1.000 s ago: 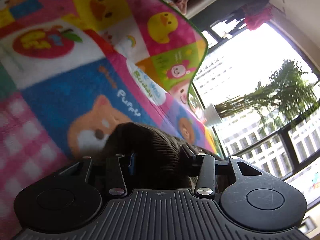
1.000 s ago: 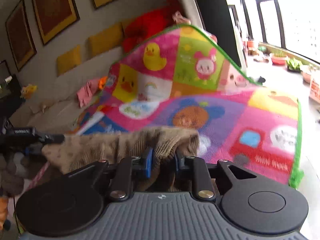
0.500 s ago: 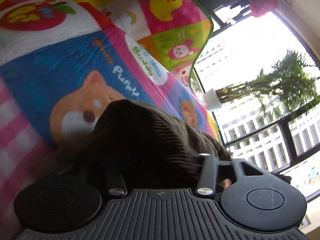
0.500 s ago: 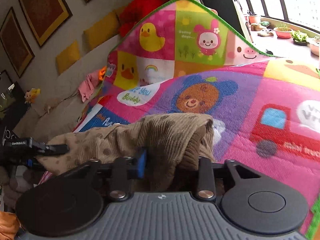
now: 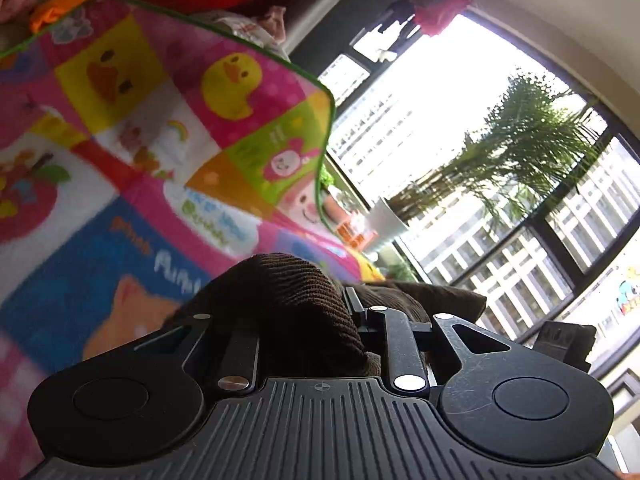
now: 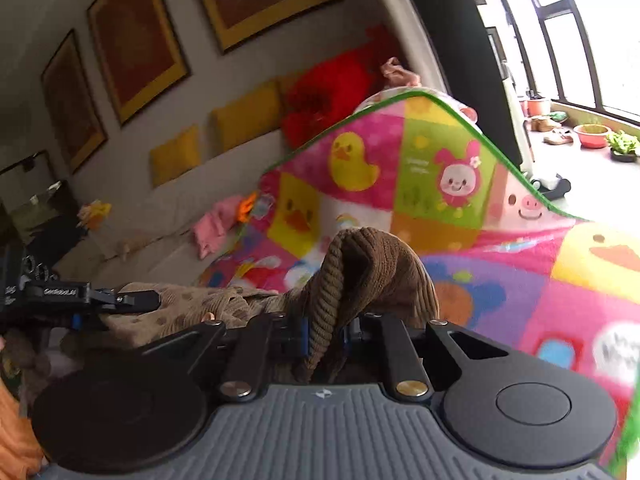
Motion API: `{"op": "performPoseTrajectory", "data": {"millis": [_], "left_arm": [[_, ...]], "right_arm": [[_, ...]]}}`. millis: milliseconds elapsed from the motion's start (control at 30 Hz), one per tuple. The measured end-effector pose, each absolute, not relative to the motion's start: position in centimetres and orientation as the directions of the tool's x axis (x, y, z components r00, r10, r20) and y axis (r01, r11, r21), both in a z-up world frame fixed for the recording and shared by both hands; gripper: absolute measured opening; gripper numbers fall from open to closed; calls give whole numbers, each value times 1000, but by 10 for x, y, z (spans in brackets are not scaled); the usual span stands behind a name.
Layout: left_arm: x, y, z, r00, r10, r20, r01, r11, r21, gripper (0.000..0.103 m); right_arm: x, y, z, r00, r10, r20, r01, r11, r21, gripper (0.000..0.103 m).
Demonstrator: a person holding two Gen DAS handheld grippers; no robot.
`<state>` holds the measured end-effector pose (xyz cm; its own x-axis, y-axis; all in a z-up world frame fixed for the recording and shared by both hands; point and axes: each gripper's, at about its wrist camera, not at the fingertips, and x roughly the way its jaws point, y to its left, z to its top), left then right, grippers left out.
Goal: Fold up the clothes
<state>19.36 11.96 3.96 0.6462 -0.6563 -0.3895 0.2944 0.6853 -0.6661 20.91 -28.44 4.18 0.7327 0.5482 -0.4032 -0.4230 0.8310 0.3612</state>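
Note:
A brown ribbed corduroy garment with darker dots [image 6: 372, 264] hangs between both grippers above a colourful cartoon play mat [image 6: 520, 280]. My right gripper [image 6: 326, 332] is shut on a bunched edge of it. The cloth stretches left to my left gripper [image 6: 120, 300], seen from the side, clamped on the other end. In the left wrist view the garment [image 5: 288, 304] bulges over my left gripper [image 5: 312, 320], which is shut on it; its fingertips are hidden by the cloth. The mat [image 5: 120, 160] lies beyond.
The mat's far edge curls up against a sofa with yellow cushions [image 6: 244, 120] and a red cushion [image 6: 332, 96]. Pink clothes [image 6: 216, 224] lie on the sofa. Large windows [image 5: 500, 200] and potted plants [image 6: 592, 136] stand to the right.
Both grippers have lifted and tilted upward with the garment. The mat now sits farther off, and more wall and window show. The cloth stands bunched higher in the right gripper.

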Motion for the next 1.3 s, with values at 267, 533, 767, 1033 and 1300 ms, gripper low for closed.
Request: {"op": "performPoseTrajectory", "data": {"millis": [267, 533, 767, 1033, 1300], "left_arm": [[102, 116, -11, 587, -671, -453, 242, 679, -693, 23], [97, 107, -37, 584, -588, -560, 185, 768, -613, 34], [106, 100, 9, 666, -601, -442, 282, 751, -597, 56], [129, 65, 20, 673, -640, -371, 387, 732, -561, 91], [154, 76, -55, 572, -671, -471, 298, 705, -643, 89]], "right_arm": [[127, -292, 8, 696, 542, -471, -405, 838, 366, 14], [92, -310, -39, 664, 475, -577, -306, 877, 370, 39], [75, -337, 9, 774, 486, -406, -377, 868, 321, 60], [139, -267, 25, 760, 550, -347, -484, 834, 264, 89], [145, -258, -48, 673, 537, -509, -426, 843, 328, 90]]}}
